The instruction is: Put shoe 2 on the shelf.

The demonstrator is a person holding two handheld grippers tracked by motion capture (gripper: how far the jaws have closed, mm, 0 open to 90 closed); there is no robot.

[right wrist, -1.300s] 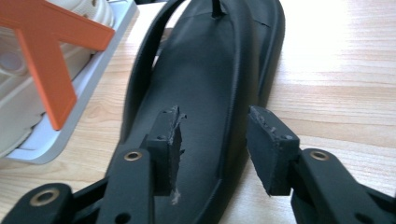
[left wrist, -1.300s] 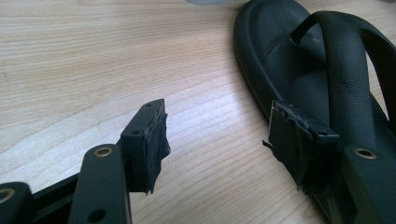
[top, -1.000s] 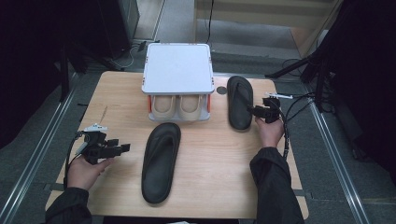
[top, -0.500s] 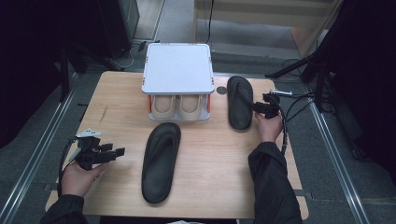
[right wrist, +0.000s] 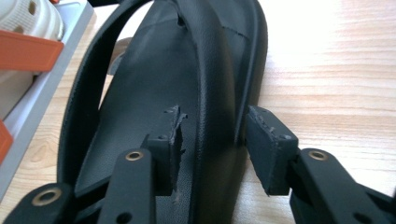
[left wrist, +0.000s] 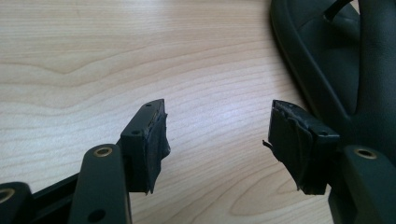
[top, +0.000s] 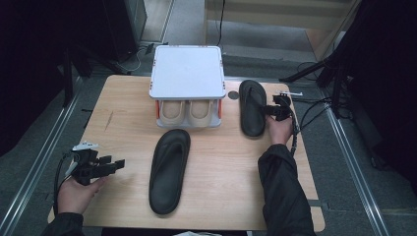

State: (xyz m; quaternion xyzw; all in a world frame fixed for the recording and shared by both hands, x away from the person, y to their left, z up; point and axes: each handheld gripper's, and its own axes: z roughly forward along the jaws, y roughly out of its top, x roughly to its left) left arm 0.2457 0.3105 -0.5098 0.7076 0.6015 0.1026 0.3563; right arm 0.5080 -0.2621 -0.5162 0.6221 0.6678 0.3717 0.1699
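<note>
Lab-type recording setup: wooden table [top: 123, 128] on grey floor, metal floor rails [top: 44, 147], black stands, loose cables [top: 314, 105].

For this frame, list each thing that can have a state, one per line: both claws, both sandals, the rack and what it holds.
Left claw: open, nothing between the jaws, over bare wooden table.
Right claw: jaws have just been closing, astride the strap of the far black flip-flop sandal; grip not settled.
Near black flip-flop sandal: flat, sole down, untouched.
White-topped shoe rack: upright.
Beige clogs: stowed under the rack's top.
</note>
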